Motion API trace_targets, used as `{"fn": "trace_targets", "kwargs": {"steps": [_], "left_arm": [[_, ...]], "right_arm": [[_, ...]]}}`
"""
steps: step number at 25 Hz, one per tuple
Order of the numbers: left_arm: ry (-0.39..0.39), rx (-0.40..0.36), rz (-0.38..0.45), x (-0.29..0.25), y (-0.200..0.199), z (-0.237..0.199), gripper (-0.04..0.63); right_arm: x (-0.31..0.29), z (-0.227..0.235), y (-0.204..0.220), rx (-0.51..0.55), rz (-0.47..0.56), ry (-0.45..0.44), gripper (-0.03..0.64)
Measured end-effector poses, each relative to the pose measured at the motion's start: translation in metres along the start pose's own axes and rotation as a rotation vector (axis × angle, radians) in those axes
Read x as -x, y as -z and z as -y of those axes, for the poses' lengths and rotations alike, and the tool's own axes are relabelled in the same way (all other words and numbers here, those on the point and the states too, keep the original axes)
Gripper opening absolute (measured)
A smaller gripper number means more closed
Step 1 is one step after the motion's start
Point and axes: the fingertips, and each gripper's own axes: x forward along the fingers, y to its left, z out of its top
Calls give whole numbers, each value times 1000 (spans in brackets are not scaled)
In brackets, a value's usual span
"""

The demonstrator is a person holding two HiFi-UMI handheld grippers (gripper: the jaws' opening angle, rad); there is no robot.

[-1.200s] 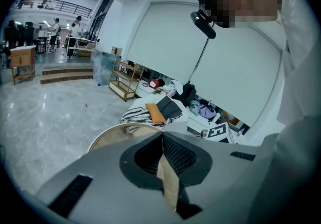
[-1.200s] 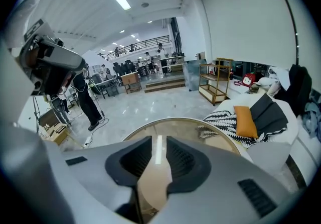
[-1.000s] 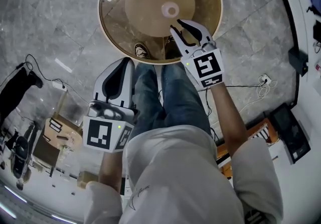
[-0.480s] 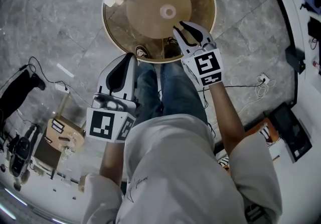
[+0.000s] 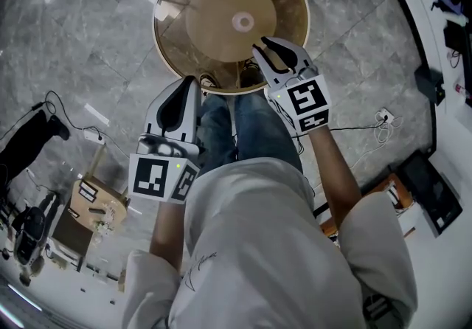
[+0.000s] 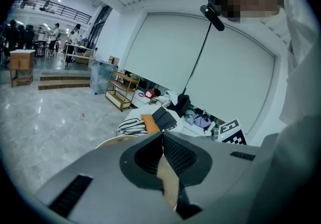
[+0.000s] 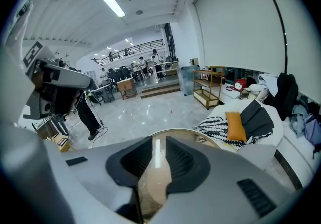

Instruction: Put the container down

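Container: appeared in no view, and neither gripper held it.
Table: round glass top, just ahead of both grippers.
Left gripper: jaws together, empty.
Right gripper: jaws slightly apart, had just been closing, nothing between them.
Progress: the container was probably already put down, with nothing visibly left to do.

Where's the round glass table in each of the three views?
Head view: the round glass table fills the top centre.
Left gripper view: only a rim sliver, left of centre, low.
Right gripper view: an arc just below centre.
Shared landmark: the orange cushion, in both gripper views.
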Motion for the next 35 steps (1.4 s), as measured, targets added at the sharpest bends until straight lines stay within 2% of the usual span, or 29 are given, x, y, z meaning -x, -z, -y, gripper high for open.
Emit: {"fn": "trace_targets", "kwargs": {"steps": [9,13,22,35], "left_arm": [[34,-10,27,21,-19,18,18],[44,-20,42,30,-26,22,18],[70,-29,34,46,-31,33,18],[104,-42,83,63,-56,45,18]], "right_arm": [[39,-3,-22,-30,13,43,83],[49,-8,-28,-66,16,29,75],[78,-22,-44,-48,32,28,74],[105,-46,-77,-16,57,9,64]]}}
